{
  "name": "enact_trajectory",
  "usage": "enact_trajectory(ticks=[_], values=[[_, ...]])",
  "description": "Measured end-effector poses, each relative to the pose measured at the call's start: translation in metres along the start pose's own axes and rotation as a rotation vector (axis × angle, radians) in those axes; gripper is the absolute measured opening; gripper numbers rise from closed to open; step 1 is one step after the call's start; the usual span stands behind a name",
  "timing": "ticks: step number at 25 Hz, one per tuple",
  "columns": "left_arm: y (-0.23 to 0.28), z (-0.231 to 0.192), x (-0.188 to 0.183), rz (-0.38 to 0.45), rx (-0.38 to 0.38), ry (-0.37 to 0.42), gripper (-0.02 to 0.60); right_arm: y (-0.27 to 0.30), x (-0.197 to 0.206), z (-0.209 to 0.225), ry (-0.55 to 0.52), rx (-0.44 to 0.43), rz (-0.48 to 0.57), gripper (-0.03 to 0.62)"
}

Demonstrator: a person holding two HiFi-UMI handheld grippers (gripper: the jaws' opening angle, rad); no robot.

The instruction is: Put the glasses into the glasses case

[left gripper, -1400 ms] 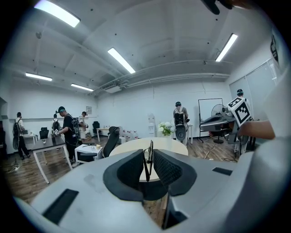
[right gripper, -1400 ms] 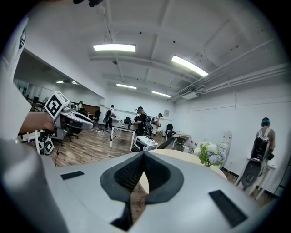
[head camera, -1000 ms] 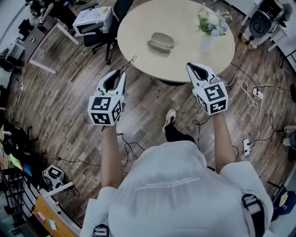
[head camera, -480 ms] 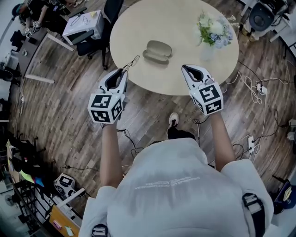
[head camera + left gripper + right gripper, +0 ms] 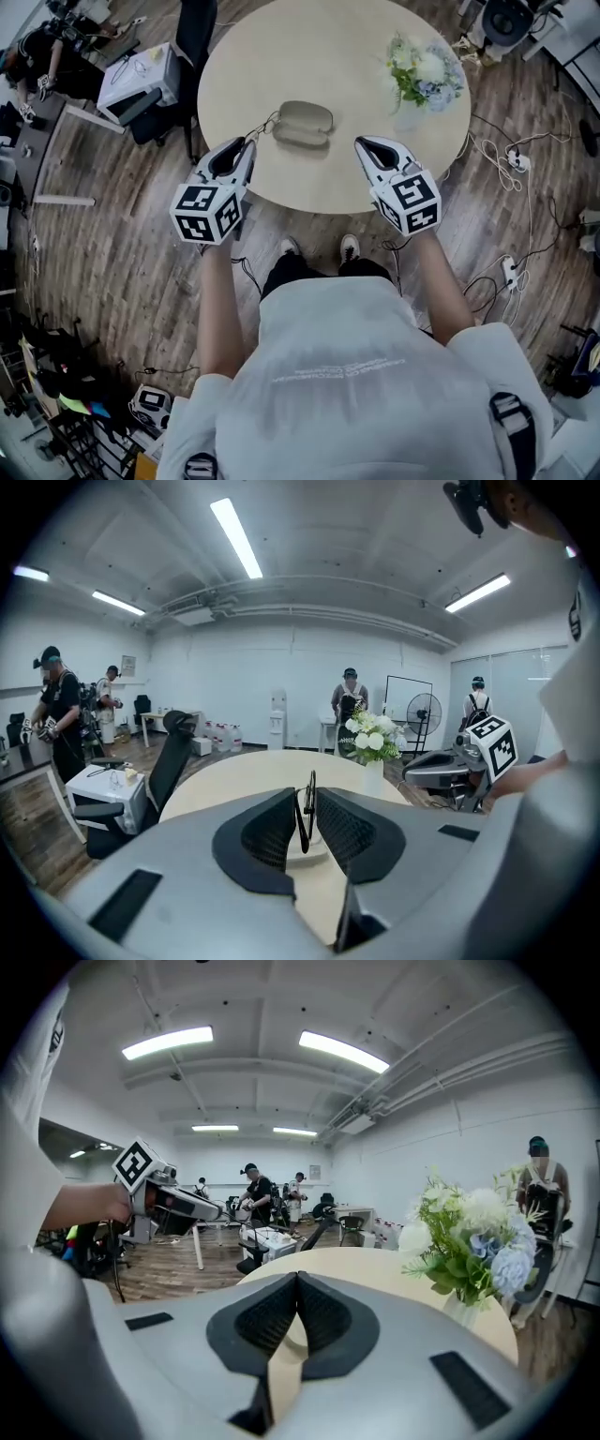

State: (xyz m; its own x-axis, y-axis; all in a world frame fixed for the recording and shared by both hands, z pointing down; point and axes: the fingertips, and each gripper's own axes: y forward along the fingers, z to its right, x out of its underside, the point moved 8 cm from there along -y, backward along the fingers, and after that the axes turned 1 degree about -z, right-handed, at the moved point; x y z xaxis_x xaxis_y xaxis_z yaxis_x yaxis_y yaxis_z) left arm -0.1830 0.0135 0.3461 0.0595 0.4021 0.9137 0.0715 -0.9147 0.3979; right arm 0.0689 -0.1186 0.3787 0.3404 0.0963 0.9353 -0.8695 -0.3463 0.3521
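Round pale table (image 5: pixel 319 47) fills twelve o'clock. Left gripper (image 5: pixel 246 143) pinches the glasses (image 5: pixel 309 794) in a narrow grip, at nine o'clock beside the closed glasses case (image 5: pixel 302 124). Right gripper (image 5: pixel 295 1283) is pressed together, empty. Glasses look light, thin and fragile; hold the frame, not the lenses.

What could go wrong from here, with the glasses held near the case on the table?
1. The glasses case looks closed; the shut, empty right hand-held gripper must open it, and it may slide on the table.
2. The left hand-held gripper pinches the glasses by a thin part, so they could twist or slip.
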Motion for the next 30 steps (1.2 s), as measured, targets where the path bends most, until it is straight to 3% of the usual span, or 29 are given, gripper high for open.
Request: enact_trajectory(ticks=[5, 13, 20, 30], values=[[0.043, -0.044, 0.0, -0.043, 0.122, -0.018, 0.069, 0.033, -0.004, 0.006, 0.035, 0.065, -0.045, 0.002], [0.117, -0.095, 0.0, -0.142, 0.392, -0.09, 0.069, 0.067, 0.003, 0.003, 0.092, 0.274, -0.147, 0.002], [0.17, -0.105, 0.032, -0.276, 0.561, -0.222, 0.069, 0.078, 0.019, 0.004, 0.204, 0.314, -0.19, 0.002], [0.219, -0.096, 0.086, -0.439, 0.649, -0.331, 0.071, 0.072, 0.055, 0.007, 0.271, 0.383, -0.307, 0.002]])
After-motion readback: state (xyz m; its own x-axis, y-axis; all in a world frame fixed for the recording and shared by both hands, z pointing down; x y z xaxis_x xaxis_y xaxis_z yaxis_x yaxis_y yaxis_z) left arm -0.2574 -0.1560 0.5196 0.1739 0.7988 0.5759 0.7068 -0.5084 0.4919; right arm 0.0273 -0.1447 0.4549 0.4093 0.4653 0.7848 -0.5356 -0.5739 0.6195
